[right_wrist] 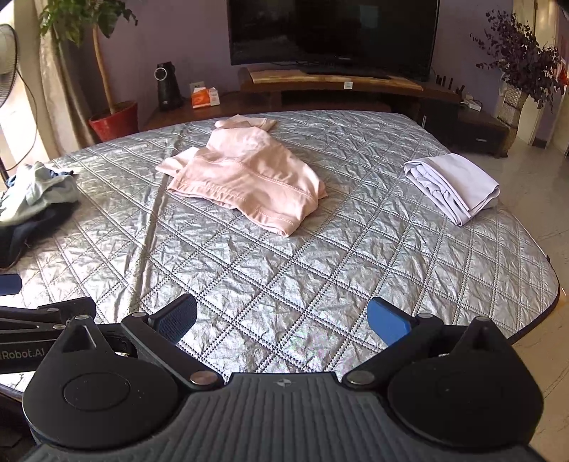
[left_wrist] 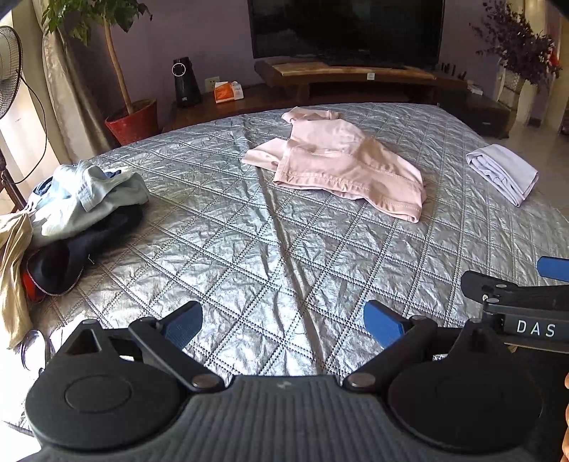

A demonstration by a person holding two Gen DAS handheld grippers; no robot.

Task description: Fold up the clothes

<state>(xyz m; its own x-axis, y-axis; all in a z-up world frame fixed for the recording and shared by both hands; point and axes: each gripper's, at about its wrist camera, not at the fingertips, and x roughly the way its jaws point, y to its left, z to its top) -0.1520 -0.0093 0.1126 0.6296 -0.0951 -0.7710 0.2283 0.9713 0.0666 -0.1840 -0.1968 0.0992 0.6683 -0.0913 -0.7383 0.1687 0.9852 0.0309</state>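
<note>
A crumpled pink garment [left_wrist: 341, 163] lies unfolded on the far middle of the silver quilted bed [left_wrist: 249, 256]; it also shows in the right wrist view [right_wrist: 249, 174]. A folded white garment [left_wrist: 503, 172] sits at the bed's right edge, also in the right wrist view [right_wrist: 453, 183]. A pile of light blue and dark clothes [left_wrist: 81, 209] lies at the left edge [right_wrist: 32, 199]. My left gripper [left_wrist: 282, 325] is open and empty above the near bed. My right gripper [right_wrist: 282, 321] is open and empty beside it, well short of the pink garment.
A TV [left_wrist: 346, 28] on a wooden stand [left_wrist: 355, 80] stands beyond the bed. A potted plant in a red pot [left_wrist: 133, 121] and a fan [left_wrist: 9, 67] are at the left. Another plant [right_wrist: 517, 60] stands at the right. Tiled floor [right_wrist: 540, 220] lies right of the bed.
</note>
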